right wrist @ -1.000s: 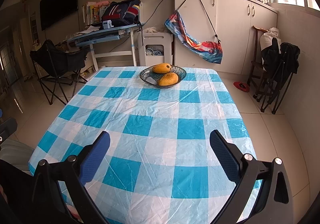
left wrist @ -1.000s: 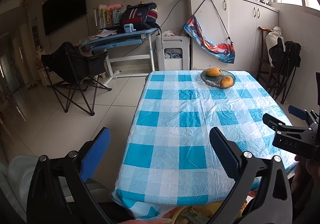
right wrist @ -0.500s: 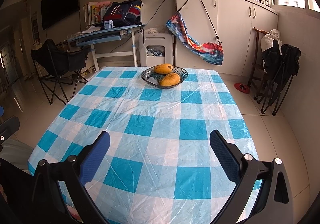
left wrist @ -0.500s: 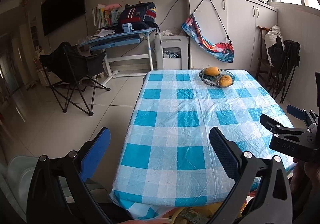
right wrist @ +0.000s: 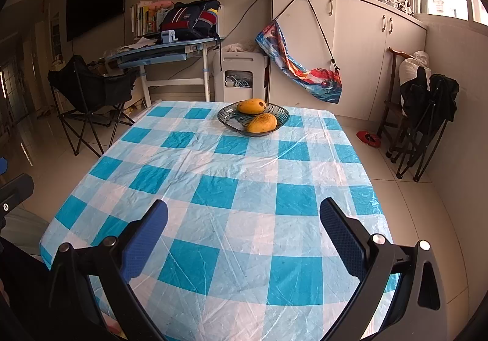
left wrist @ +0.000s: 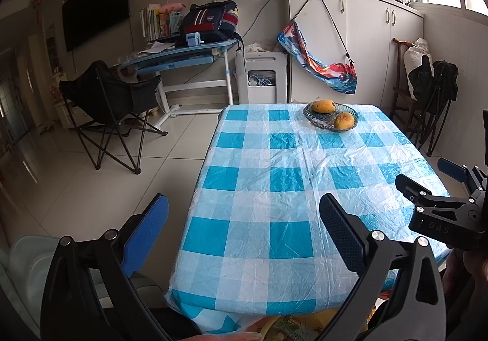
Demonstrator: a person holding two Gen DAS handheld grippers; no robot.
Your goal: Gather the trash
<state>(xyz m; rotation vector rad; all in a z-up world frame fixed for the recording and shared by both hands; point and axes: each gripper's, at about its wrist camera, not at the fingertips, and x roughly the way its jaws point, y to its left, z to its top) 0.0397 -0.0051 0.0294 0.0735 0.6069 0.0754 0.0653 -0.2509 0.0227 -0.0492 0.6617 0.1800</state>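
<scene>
**Both grippers held wide over the checked table, nothing in either**

The landmark is the table (right wrist: pixel 231 176), covered in a blue-and-white checked plastic cloth that is creased all over.

The left gripper (left wrist: pixel 244 228) hangs above the table's near left corner, its jaws spread wide with only cloth and floor showing between them. Its left finger sits out past the table's left edge, over the tiled floor; its right finger is over the cloth. It holds nothing.

The right gripper (right wrist: pixel 244 234) hangs above the table's near edge, towards the middle, jaws equally wide apart and holding nothing. In the left wrist view it also shows at the table's near right side (left wrist: pixel 439 188), off the cloth's surface.

No loose trash can be made out on the cloth in either view. Just below the table's near edge, at the bottom of the left wrist view, some yellow printed packaging (left wrist: pixel 292 330) peeks out, too cut off to identify.

At the table's far end stands a dark glass bowl (right wrist: pixel 227 120) with two mangoes (right wrist: pixel 261 123) in it, one at the back and one at the front rim.

Beyond the table's far left corner stands a black folding chair (left wrist: pixel 113 97), and behind that a blue desk (left wrist: pixel 183 52) carrying a backpack (left wrist: pixel 210 19). Beyond the far edge sits a small white appliance (right wrist: pixel 241 74). To the table's right, a red object (right wrist: pixel 369 138) lies on the floor.
</scene>
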